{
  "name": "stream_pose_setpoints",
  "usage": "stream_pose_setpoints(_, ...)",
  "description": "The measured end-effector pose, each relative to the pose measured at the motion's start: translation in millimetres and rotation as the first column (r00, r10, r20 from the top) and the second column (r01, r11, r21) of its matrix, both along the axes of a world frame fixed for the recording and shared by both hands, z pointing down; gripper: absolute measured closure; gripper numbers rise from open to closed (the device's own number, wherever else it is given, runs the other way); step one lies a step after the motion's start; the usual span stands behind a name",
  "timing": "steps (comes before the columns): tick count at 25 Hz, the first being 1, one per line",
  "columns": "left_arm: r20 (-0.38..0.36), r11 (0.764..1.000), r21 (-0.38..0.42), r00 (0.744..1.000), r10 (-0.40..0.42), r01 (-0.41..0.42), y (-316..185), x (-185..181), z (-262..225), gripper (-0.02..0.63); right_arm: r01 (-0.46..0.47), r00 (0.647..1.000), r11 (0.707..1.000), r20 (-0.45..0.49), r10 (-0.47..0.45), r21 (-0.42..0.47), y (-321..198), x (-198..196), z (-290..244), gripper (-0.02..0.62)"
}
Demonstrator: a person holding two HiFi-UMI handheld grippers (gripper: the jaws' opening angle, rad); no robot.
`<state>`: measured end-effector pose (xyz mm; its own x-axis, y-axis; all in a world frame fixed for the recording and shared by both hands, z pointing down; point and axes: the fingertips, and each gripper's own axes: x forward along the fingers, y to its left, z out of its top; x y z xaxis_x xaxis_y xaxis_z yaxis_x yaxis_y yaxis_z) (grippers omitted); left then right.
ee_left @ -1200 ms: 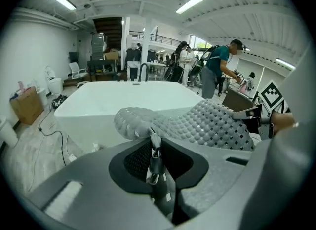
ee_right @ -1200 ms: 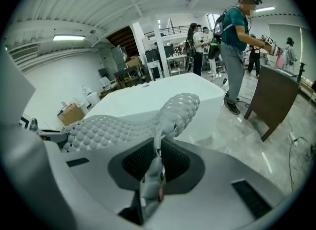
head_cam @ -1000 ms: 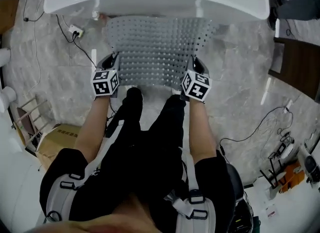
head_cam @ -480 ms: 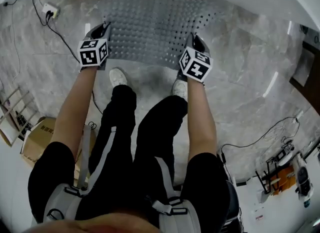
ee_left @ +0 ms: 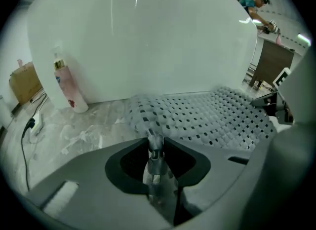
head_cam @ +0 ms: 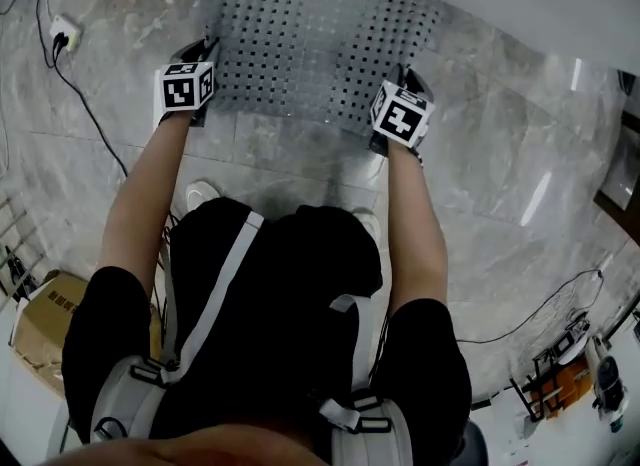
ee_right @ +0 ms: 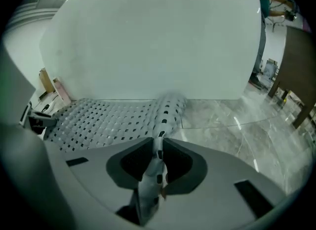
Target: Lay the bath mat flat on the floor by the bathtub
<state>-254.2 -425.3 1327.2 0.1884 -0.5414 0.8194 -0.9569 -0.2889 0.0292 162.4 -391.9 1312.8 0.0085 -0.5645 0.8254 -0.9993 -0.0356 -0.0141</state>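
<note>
So we're doing the set-down right now. Both tongs are gripping the bath mat [head_cam: 310, 44] by its two corners on the side away from the bathtub [ee_left: 148, 36]. The left tongs [ee_left: 154, 145] are pinching one corner and the right tongs [ee_right: 159, 147] the other. Both pairs of jaws are just starting to open, with the mat's edge between them. The rest of the mat is lying on the floor [head_cam: 500, 154], its far edge running right along the foot of the bathtub.

What we're reckoning matters here:
- We're keeping both corners low and pulled away from the bathtub so the sheet is going down taut.
- We're letting go of both at once so neither corner is flicking back.
- Each corner is bunching into a little ridge where it climbs into the jaws, so we're probably needing to press those flat afterwards.
- It looks like soft, floppy rubber full of holes, so it should be settling mostly by itself.

Containers:
- A cardboard box [head_cam: 40, 319] is sitting on the floor well away from the bathtub. We can't tell what's in it.
- A pump bottle [ee_left: 66, 88] is standing upright against the bathtub, off the mat's left end, with its contents hidden.
- For the bathtub itself, we're only seeing the outer wall, so no idea what's inside.
</note>
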Motion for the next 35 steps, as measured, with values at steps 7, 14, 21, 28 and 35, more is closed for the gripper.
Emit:
stream_pose_setpoints(7,0.042,0.998,-0.055,0.999,-0.02,0.022,2,-12,35,0.471,0.021,0.996,0.999,0.09,-0.017,-0.044,18,15,16,0.483)
stream_pose_setpoints(14,0.074,0.999,0.049,0.997,0.02,-0.024,11,-1,-67,0.582,0.039,0.99,0.996,0.133,-0.051,0.086,23,6,-69,0.574)
stream_pose_setpoints(21,-0.025,0.976,0.203,0.996,0.081,-0.074,36,54,-343,0.603,0.225,0.961,0.949,0.109,-0.253,0.222,49,-60,-319,0.589)
stream_pose_setpoints(28,-0.126,0.921,0.387,0.986,0.108,-0.051,48,101,-659,0.603,0.111,0.977,0.875,0.108,-0.182,0.471,39,-77,-644,0.591)
stream_pose_setpoints(35,-0.188,0.816,0.578,0.969,0.16,-0.022,65,140,-929,0.603,-0.048,0.978,0.747,0.182,-0.098,0.663,66,-40,-901,0.591)
